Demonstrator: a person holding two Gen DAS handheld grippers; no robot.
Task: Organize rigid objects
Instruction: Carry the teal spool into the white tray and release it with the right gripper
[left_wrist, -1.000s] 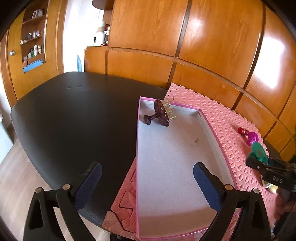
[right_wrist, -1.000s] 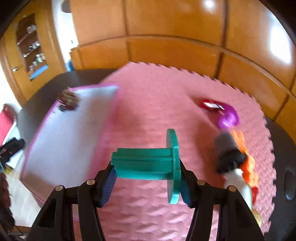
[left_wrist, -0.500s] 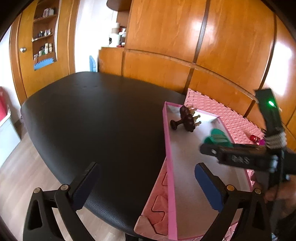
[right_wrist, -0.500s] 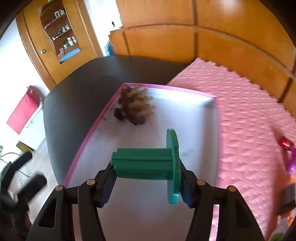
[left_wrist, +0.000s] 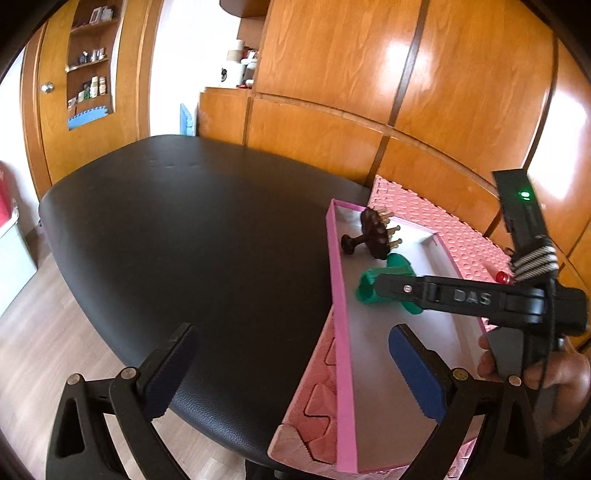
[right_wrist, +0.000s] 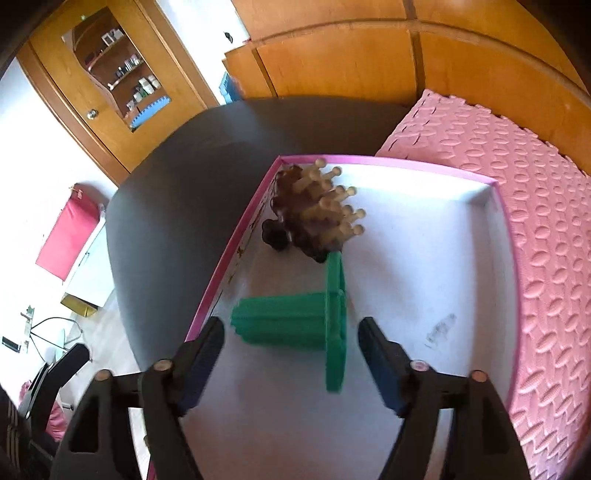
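Centrally, the right gripper (right_wrist: 291, 354) points down into a shallow pink-rimmed tray (right_wrist: 236, 251) with a pale floor; its jaws are opening, and the blue pads stand clear of the green plastic spool (right_wrist: 291, 325) on both sides. The spool lies on the tray floor between and just ahead of the fingertips, its ribbed stem pointing toward the left finger and its flat round flange standing on edge nearer the right finger. Just beyond the spool, farther from the gripper, a dark brown wooden scalp massager (right_wrist: 314, 210) with pale pegs lies near the tray's far left corner; the flange's upper edge appears to meet it, though contact cannot be confirmed. To the right of the gripper, outside the tray wall, extends a pink foam mat (right_wrist: 546, 229).

From the left wrist view, the left gripper (left_wrist: 288, 369) is spread wide with nothing between its pads: its left finger is over a black tabletop (left_wrist: 184, 229), its right finger over the near end of the tray. Ahead and to the right of it, the right gripper reaches across the tray, held by a hand (left_wrist: 535, 373) at the frame's right edge, with the spool partly hidden behind its black finger. A small red object (left_wrist: 503, 277) lies on the mat beyond.
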